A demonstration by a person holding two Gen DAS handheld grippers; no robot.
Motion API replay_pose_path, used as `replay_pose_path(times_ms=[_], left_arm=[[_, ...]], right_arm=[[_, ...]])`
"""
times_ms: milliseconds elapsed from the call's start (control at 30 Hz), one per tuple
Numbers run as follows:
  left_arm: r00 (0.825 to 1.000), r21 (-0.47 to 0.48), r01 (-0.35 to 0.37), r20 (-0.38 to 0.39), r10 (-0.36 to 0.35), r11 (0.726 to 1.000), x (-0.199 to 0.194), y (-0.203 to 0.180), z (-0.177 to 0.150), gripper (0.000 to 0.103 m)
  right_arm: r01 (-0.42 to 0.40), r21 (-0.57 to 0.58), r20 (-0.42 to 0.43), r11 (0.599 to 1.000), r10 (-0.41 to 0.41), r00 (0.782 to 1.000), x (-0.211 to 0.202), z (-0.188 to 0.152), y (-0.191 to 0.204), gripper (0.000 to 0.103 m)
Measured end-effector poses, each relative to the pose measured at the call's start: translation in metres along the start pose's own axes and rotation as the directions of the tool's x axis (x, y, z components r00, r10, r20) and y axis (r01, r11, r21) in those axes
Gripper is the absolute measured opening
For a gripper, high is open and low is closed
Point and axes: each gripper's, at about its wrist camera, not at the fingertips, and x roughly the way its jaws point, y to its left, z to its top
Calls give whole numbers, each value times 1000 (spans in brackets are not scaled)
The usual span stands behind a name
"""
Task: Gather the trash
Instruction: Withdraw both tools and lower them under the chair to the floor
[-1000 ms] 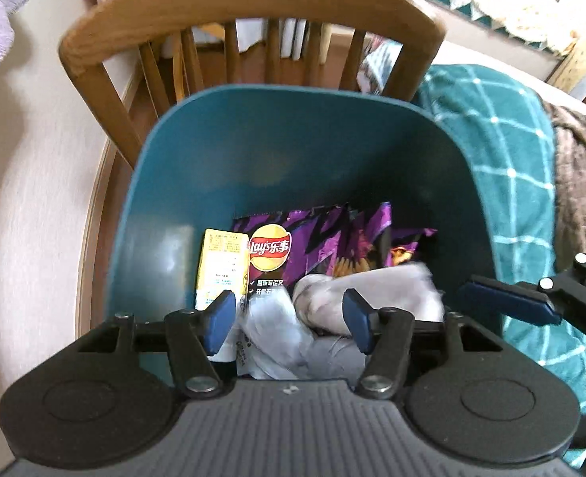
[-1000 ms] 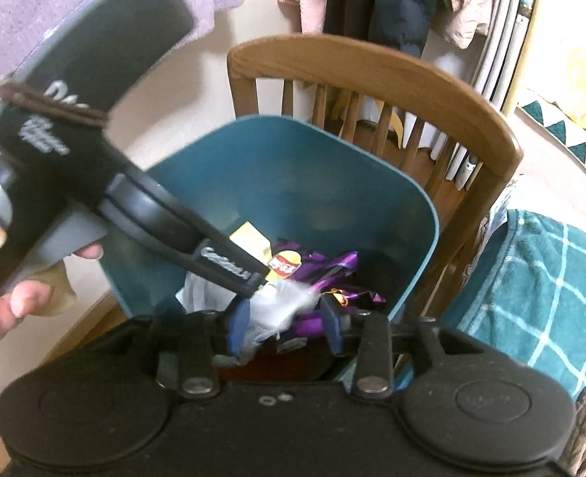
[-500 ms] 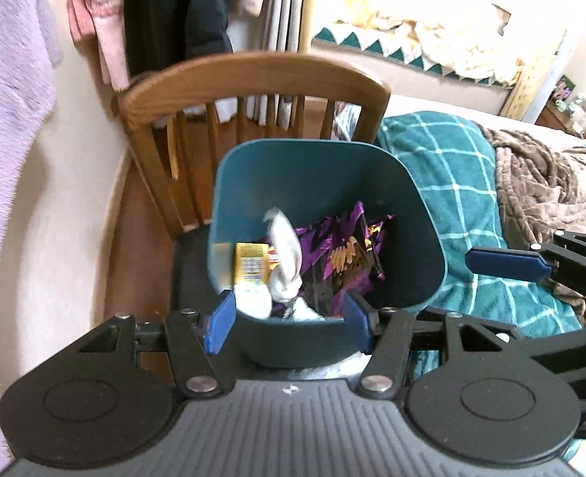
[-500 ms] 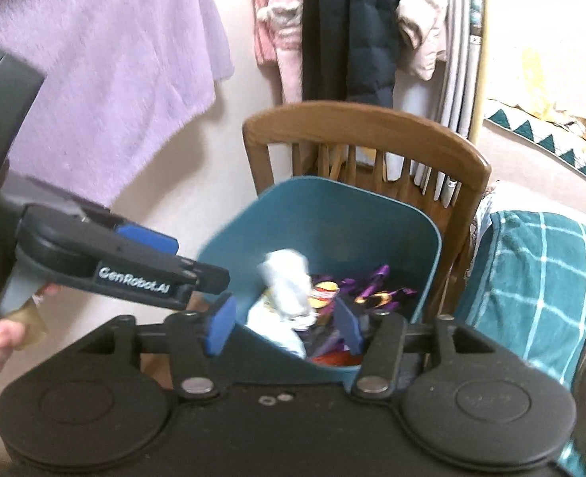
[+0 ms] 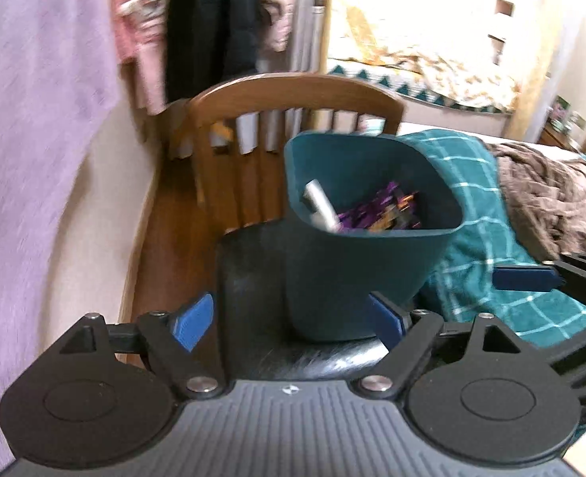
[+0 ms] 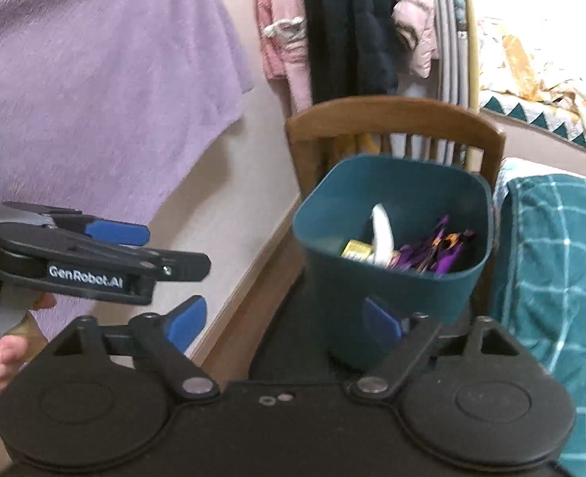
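A teal bin (image 5: 352, 278) stands on a chair's black seat (image 5: 249, 270). In it lie a white crumpled wad (image 5: 322, 204), a purple chip bag (image 5: 376, 210) and a yellow carton (image 6: 354, 247). My left gripper (image 5: 291, 324) hangs back from the bin (image 6: 392, 294), its jaws opening with nothing held between them. My right gripper (image 6: 284, 322) is also short of the bin, jaws opening and empty. Each gripper shows in the other's view: the right one's blue pad (image 5: 525, 278) at the right edge, the left gripper (image 6: 113, 246) at the left, with a person's fingers below it.
The wooden chair back (image 5: 293, 87) rises behind the bin. A teal checked blanket (image 5: 472, 183) and a brown throw (image 5: 551, 198) lie on the bed to the right. A purple towel (image 6: 94, 79) and hanging clothes (image 6: 344, 28) cover the wall on the left.
Both grippers have drawn back and up from over the bin, which now looks smaller. Both pairs of jaws have spread wider. The white wad has dropped into the bin.
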Motion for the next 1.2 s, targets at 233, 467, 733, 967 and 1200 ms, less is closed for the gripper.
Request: replay_pose_path(times_ms=[233, 467, 733, 967, 1200], left_arm=[[992, -165, -125, -30, 122, 978, 61, 32, -96, 85], [980, -152, -133, -169, 107, 979, 168, 50, -200, 85], [949, -74, -115, -304, 88, 991, 311, 67, -317, 85], [931, 17, -74, -358, 75, 997, 406, 79, -383, 85], [909, 130, -12, -412, 65, 991, 483, 96, -444, 85]], right_arm=[[-96, -75, -81, 992, 90, 993, 56, -76, 3, 103], [-151, -96, -186, 984, 132, 974, 152, -174, -11, 103], [-116, -18, -219, 993, 109, 970, 298, -278, -52, 95], [-73, 19, -273, 997, 76, 959, 411, -341, -79, 89], [-68, -18, -367, 998, 57, 929, 494, -393, -90, 83]])
